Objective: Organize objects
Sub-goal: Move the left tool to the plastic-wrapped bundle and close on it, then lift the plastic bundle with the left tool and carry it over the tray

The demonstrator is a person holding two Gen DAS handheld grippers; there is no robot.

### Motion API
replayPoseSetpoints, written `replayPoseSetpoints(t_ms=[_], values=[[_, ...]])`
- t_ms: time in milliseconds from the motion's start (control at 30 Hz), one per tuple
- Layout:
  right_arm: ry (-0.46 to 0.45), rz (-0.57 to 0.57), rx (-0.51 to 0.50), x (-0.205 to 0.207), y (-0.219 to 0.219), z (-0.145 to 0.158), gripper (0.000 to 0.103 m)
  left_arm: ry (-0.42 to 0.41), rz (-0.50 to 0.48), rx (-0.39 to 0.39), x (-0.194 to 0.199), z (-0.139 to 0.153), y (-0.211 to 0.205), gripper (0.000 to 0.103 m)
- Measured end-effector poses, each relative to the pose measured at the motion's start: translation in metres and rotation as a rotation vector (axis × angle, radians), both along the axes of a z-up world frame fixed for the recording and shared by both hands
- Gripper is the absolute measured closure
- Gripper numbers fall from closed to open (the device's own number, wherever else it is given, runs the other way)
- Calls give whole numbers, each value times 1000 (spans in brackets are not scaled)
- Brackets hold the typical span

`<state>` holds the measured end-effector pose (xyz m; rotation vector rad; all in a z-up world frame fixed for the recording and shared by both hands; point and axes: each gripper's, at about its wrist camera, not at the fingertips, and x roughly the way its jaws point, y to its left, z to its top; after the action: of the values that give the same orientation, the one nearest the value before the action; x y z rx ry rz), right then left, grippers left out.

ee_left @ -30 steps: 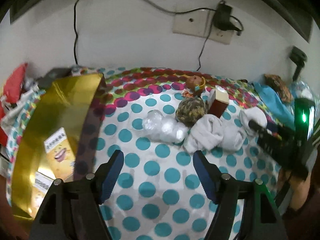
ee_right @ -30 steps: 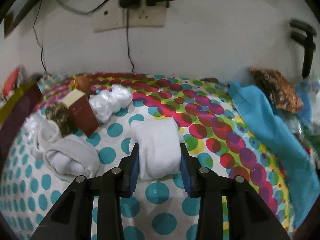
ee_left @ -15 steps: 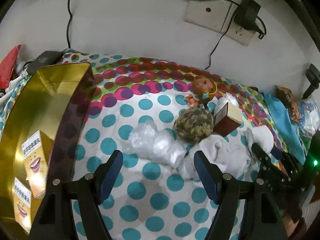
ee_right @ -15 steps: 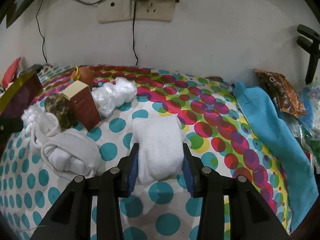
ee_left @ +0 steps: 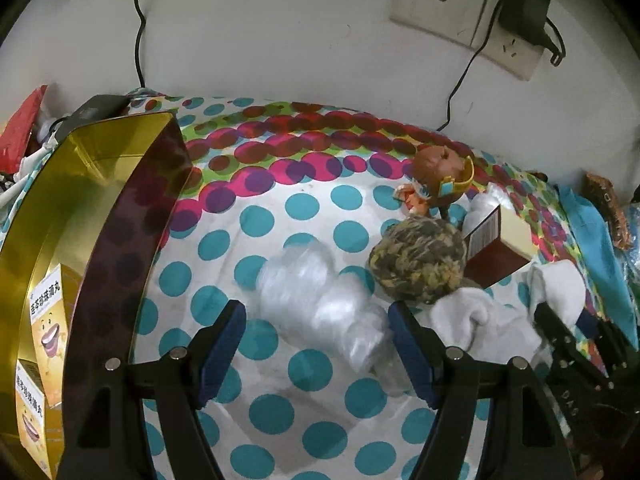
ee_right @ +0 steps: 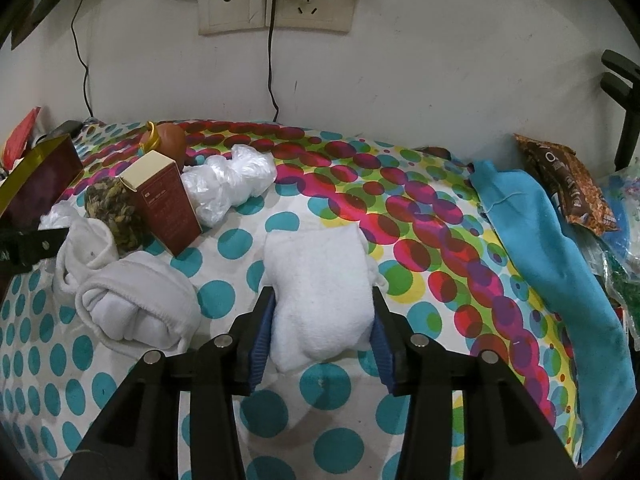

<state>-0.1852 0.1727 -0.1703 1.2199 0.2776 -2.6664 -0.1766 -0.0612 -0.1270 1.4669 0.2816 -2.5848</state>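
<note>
Spotted cloth (ee_left: 312, 364): covers the whole work surface; bare run from centre to 6 o'clock in the left wrist view, the best lane for moving.
Gold box (ee_left: 76, 216): open, 9 o'clock in the left view, two small yellow cartons inside; tall dark near wall stands beside the left gripper's approach. Judged the place for sorted things.
Blue cloth (ee_right: 532, 240): 3 o'clock in the right view, along the surface edge; snack bags beyond it.
White rolled towel (ee_right: 320, 292): centre of the right view, lying on the cloth.
Right gripper (ee_right: 320, 340): jaws narrow and have just been opening; towel sits between the pads, pads at or barely off its sides. Grip judged slackening.
Loose socks (ee_right: 132, 300): 9 o'clock of the towel, just beside it.
Clear plastic bundle (ee_left: 320, 300): centre of the left view, between the spread jaws.
Left gripper (ee_left: 316, 344): wide, holding nothing, hanging over the bundle.
Step in hand: judged a pick of the bundle. Straddle its thick middle, close slowly; film is slippery and crushes.
Yarn ball (ee_left: 416, 264): 2 o'clock of the bundle, close; keep the right-hand finger off it.
Brown carton (ee_left: 496, 248): 3 o'clock of the yarn ball, touching it.
</note>
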Motion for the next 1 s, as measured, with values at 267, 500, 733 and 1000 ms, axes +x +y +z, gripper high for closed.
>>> replayPoseSetpoints(t_ms=[267, 500, 733, 1000], values=[[-1, 1, -1, 0, 0, 0, 59, 80, -34, -49, 1, 0, 0, 28], [-6, 1, 1, -1, 0, -2, 58, 67, -54, -84, 3, -14, -1, 63], [-5, -1, 2, -3, 1, -3, 58, 131, -76, -161, 11, -15, 8, 65], [-9, -2, -4, -3, 1, -3, 58, 157, -55, -135, 14, -9, 1, 66]])
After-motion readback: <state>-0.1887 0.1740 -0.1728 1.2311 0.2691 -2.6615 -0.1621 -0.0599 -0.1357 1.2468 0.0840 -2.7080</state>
